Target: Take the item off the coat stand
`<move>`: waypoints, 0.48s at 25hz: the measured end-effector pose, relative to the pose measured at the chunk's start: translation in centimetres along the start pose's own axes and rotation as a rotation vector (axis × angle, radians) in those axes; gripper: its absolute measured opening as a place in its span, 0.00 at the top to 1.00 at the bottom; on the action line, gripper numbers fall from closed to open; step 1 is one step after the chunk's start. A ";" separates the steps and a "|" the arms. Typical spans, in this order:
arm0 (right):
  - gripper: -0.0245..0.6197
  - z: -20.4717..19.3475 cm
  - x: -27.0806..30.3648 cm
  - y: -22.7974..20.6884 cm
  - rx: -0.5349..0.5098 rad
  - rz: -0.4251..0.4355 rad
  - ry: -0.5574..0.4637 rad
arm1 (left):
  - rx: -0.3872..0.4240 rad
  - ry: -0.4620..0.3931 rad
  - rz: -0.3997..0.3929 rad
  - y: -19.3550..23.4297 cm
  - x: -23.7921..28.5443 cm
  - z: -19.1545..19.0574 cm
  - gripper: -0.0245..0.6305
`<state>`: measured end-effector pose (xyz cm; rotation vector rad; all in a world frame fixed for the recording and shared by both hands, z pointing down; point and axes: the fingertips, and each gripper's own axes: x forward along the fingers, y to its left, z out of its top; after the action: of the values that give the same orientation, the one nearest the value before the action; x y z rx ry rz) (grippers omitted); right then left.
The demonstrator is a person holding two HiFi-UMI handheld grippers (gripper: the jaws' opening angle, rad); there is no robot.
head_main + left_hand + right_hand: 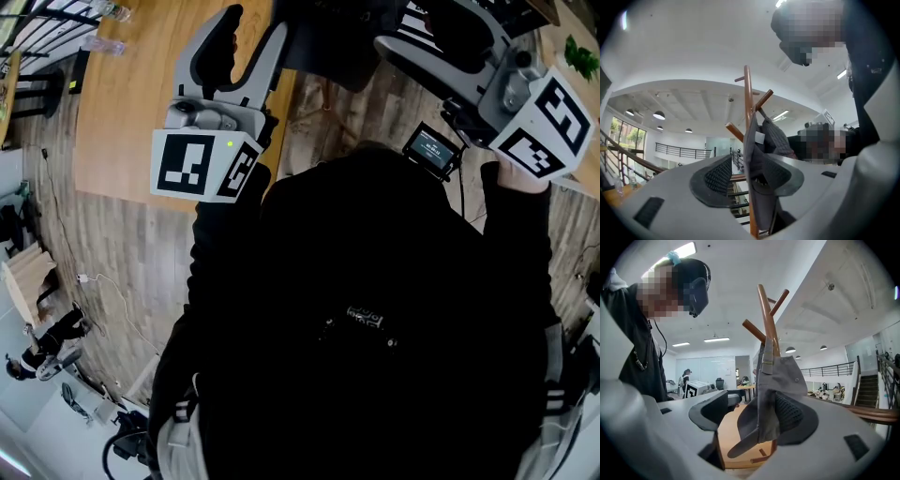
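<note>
Below you is the wooden table, standing on the grey plank floor. In front of both grippers rises the coat stand — a brown wooden pole with short pegs that go out slanted near its top.

Your left gripper and your right gripper both point at the stand, about level. The jaws of the left gripper stand wide apart, and those of the right gripper also.

The grey cap hangs on the stand, with its top near the pegs. It comes down between the jaws of both grippers. In the right gripper view the cap lies in front of the pad at that view's right, and there is a clear gap to the other pad. In the left gripper view it is the same — the cap is not pressed from both sides, so neither gripper holds it.

A small pale label shows inside the cap.
</note>
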<state>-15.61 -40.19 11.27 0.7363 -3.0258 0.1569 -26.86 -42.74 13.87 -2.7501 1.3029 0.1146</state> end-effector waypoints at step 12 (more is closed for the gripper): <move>0.73 -0.8 1.0 -4.6 -0.008 -0.268 0.079 | -0.081 0.029 -0.101 0.1 2.6 -1.5 0.67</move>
<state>-14.39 -44.68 12.55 1.0956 -2.8169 0.1633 -25.29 -44.99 15.09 -2.8891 1.1888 0.1228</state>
